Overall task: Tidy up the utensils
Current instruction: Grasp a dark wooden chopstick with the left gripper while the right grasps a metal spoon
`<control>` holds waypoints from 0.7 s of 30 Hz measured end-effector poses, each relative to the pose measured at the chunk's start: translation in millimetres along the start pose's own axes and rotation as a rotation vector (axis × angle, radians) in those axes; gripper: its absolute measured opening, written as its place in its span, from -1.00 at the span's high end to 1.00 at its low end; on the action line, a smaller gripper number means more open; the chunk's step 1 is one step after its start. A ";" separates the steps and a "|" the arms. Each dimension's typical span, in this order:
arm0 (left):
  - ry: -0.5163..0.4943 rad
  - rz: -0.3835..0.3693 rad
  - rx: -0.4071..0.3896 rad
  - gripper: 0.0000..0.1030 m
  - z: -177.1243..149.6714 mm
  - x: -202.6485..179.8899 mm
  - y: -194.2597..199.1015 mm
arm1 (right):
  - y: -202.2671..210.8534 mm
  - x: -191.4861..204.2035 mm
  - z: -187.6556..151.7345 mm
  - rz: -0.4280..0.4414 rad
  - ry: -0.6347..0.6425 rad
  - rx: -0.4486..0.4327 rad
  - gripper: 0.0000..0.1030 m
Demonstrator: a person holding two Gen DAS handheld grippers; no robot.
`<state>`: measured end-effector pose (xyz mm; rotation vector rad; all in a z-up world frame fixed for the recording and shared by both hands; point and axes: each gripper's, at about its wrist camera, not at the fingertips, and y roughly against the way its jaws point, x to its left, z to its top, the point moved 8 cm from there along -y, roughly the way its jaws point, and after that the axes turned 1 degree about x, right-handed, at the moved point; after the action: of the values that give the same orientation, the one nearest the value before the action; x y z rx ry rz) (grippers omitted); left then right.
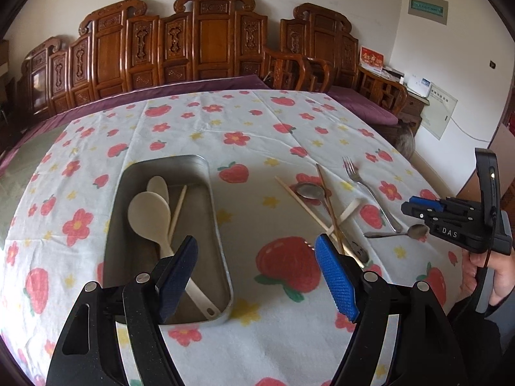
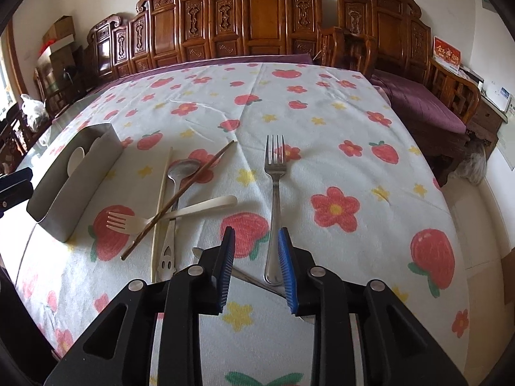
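Between the right hand-held gripper's (image 2: 256,270) half-open, empty jaws lies the silver metal fork's (image 2: 274,199) handle, pointing straight away; left hand-held gripper (image 1: 257,276) gapes empty farther off.

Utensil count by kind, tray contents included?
Spoons: 4 (2 cream spoons in tray, 2 metal spoons on cloth)
Forks: 2 (metal fork, cream fork)
Chopsticks: 3 (tray chopstick, pale chopstick, brown chopstick)
Total: 9
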<state>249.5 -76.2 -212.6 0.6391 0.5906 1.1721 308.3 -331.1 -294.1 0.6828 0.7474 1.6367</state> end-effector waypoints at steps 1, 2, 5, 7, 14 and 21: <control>-0.011 -0.009 0.009 -0.40 -1.9 -7.7 -2.4 | 4.0 -2.9 -0.6 -0.001 0.013 0.003 0.21; -0.022 -0.014 0.015 -0.40 -3.1 -13.5 -4.5 | 6.9 -7.0 -1.1 -0.004 0.018 0.006 0.16; -0.042 -0.027 0.027 -0.31 -7.4 -30.0 -12.0 | 16.9 -25.8 -8.3 -0.010 0.024 0.029 0.15; -0.043 -0.048 0.045 -0.27 -9.2 -42.0 -20.9 | 19.8 -37.4 -15.1 -0.012 0.029 0.044 0.15; -0.080 -0.076 0.097 -0.09 -5.6 -73.9 -51.5 | 9.3 -72.7 -36.6 0.021 -0.040 0.105 0.15; -0.085 -0.089 0.143 0.09 0.1 -89.2 -78.8 | -9.6 -67.7 -47.8 0.123 -0.105 0.149 0.15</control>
<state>274.9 -181.7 -261.6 0.7733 0.6281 1.0206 289.3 -401.6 -334.4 0.9302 0.7685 1.6532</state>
